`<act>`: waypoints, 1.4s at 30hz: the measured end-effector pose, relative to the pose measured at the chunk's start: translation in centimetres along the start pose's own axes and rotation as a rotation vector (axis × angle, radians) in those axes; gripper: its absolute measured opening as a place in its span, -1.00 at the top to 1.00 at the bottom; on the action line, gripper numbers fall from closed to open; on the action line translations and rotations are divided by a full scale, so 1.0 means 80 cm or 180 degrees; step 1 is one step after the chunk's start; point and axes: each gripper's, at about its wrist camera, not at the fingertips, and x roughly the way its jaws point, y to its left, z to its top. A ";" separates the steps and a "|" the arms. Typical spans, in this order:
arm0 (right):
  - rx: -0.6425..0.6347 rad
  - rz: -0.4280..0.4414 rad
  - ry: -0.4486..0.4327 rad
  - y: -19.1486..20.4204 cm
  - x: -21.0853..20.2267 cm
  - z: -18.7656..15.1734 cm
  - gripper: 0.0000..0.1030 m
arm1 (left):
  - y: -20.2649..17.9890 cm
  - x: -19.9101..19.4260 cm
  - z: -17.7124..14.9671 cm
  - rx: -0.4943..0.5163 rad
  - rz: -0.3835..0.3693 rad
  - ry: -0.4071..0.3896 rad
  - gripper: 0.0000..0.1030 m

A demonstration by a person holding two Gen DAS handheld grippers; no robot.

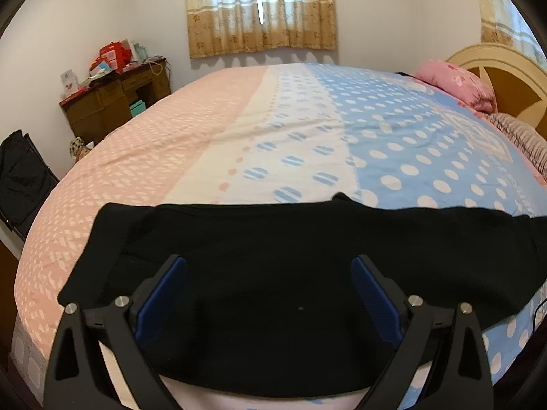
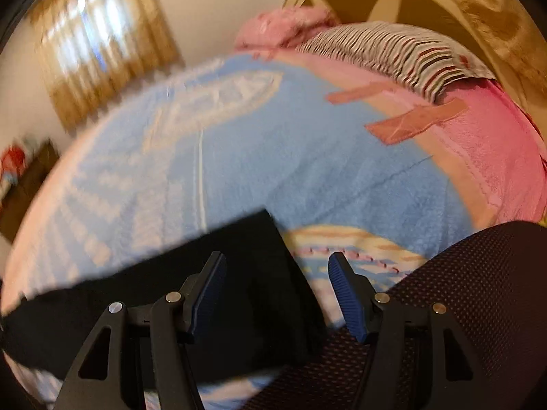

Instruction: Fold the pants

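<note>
**Black Pants Flat on the Bed, Both Grippers Wide Apart**

Lay flat across the near edge of the bed: soft black cloth pants, spread in a long dark band from side to side. Rested on a cotton bedsheet with a pink part, a white part and a blue part with white dots.

Hung just above the pants, left gripper released, blue ridged pads far apart, nothing pinched between them. Could not tell whether touching the cloth or not.

Hovered over one end of the pants in the blurry right wrist view: right gripper, also released, blue pads well apart and holding nothing. Ended between the two fingers, the straight edge of the pants, with blue sheet showing beyond it. Sat just beside the right finger, a dark mesh cloth with tiny red dots.

Farther back on the bed: a fluffy pink folded blanket and a striped pillow, both near the round cream wooden headboard. Hung on the far wall, tan flowered curtains. Stood in the corner, a brown wooden desk with red boxes piled on its tabletop.
</note>
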 end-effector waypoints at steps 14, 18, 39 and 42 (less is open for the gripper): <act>0.0018 0.0355 0.0397 -0.011 0.027 -0.023 0.52 | -0.003 -0.004 -0.003 -0.0040 -0.0061 0.0041 -0.93; 0.0131 0.0442 0.0385 -0.010 0.014 -0.031 0.80 | -0.001 -0.007 -0.004 -0.0028 -0.0077 0.0023 -0.93; -0.1892 0.1313 -0.0162 0.425 -0.097 -0.135 0.81 | 0.036 -0.014 -0.013 -0.0301 -0.0155 -0.0051 -0.93; -0.2231 0.1199 -0.0176 0.476 -0.073 -0.179 0.81 | 0.047 -0.014 -0.014 -0.0340 -0.0104 -0.0059 -0.93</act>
